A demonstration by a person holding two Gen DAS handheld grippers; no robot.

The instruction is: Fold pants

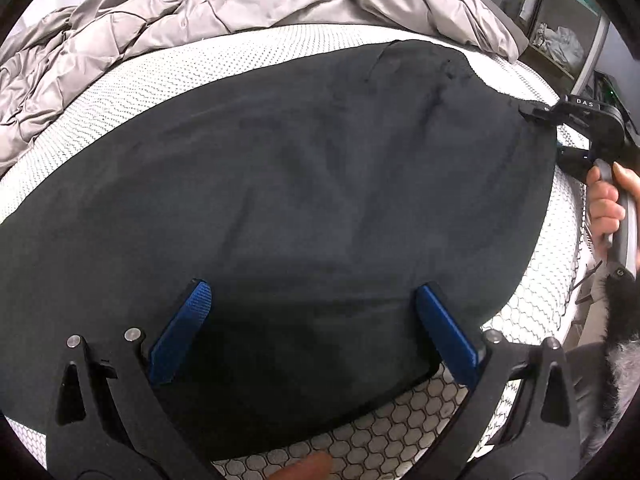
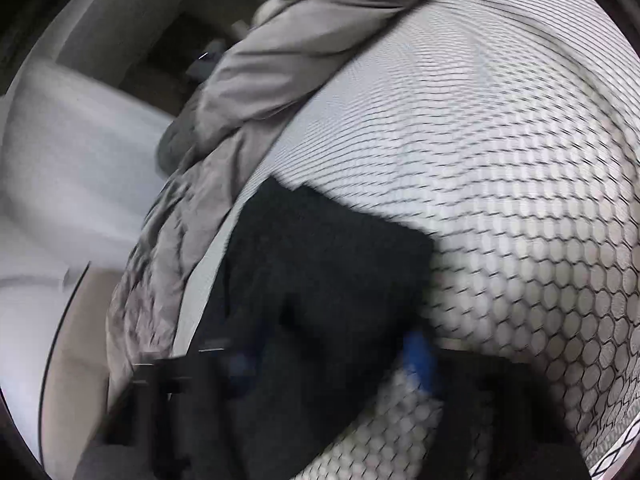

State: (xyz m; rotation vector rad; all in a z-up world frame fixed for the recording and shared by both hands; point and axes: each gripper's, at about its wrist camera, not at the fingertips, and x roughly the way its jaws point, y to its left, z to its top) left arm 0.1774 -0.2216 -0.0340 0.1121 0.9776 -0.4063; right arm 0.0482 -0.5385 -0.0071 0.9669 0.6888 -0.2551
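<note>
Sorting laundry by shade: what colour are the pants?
Black pants, clearest in the left wrist view.

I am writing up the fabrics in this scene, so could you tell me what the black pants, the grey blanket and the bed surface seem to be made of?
Black pants: soft matte knit, perhaps fleece; no sheen, gentle creases.
Grey blanket: thin woven cloth, slightly shiny, crisp crumpled wrinkles.
Bed surface: white textile printed or quilted with dark hexagons; which, unclear.
</note>
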